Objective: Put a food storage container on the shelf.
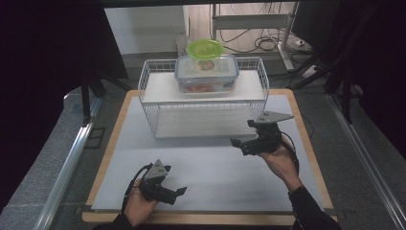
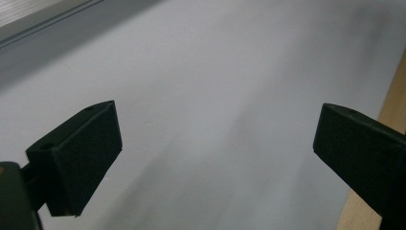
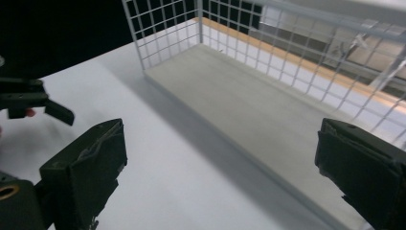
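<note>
Fingers (image 3: 84, 177) of right gripper (image 1: 245, 142) (blocky, matte black) gape near wire rack (image 1: 152, 103).

Matt black gripper (image 3: 218, 163) pads (white wire rack (image 3: 287, 62))

Counter (image 1: 306, 158): pale grey top, light wood edging. Grey speckled floor (image 1: 57, 143) around it; metal rails (image 1: 67, 163) along both sides. Dark curtains (image 1: 43, 43) left and right. Behind: white wall (image 1: 143, 28), metal desk frame (image 1: 253, 21), loose cables (image 1: 268, 43) on floor.
</note>
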Demonstrator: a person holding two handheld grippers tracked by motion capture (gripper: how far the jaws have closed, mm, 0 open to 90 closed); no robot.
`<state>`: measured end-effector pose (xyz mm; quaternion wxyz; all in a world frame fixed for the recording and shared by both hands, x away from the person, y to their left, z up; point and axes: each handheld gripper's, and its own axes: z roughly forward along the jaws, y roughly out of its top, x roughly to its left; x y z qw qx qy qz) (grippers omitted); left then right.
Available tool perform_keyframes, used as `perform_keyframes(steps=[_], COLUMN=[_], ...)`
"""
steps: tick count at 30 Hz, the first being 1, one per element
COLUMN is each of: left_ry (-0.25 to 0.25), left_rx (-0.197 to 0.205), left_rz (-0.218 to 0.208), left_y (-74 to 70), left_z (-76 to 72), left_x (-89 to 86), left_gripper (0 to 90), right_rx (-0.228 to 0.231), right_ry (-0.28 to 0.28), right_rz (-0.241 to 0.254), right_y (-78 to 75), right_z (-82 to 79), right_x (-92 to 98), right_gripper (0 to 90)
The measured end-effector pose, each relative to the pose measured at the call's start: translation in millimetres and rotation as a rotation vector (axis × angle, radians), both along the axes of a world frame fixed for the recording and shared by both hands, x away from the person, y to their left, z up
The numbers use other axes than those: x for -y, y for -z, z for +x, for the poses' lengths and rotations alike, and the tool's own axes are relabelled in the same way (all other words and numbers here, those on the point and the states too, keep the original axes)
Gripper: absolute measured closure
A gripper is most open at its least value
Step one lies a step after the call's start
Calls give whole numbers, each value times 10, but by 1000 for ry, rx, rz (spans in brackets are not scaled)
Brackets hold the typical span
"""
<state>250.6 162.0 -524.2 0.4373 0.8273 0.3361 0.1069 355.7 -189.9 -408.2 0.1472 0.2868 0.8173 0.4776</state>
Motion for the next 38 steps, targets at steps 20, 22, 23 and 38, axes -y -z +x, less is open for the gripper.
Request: perform_keyframes(steps=[20,22,23,38], left_ry=[-6,-9,-10,-14], left_rx=[15,12,13,17], left_rz=[-26,-30,-32,-13], left_y=[31,35,36,61], left_z=[20,27,30,51], left_x=[-45,-55,-60,-73], left_gripper=[7,7,7,8], right_rx=[-45,-61,-71,-156], right_ry=[12,22,27,60], right_rz=[-72,-77,-79,-171], right_y=[652,722,756,992], right_z=[-461,-495,-509,-573], right_x=[111,156,179,313], right_gripper=[40,40,40,40])
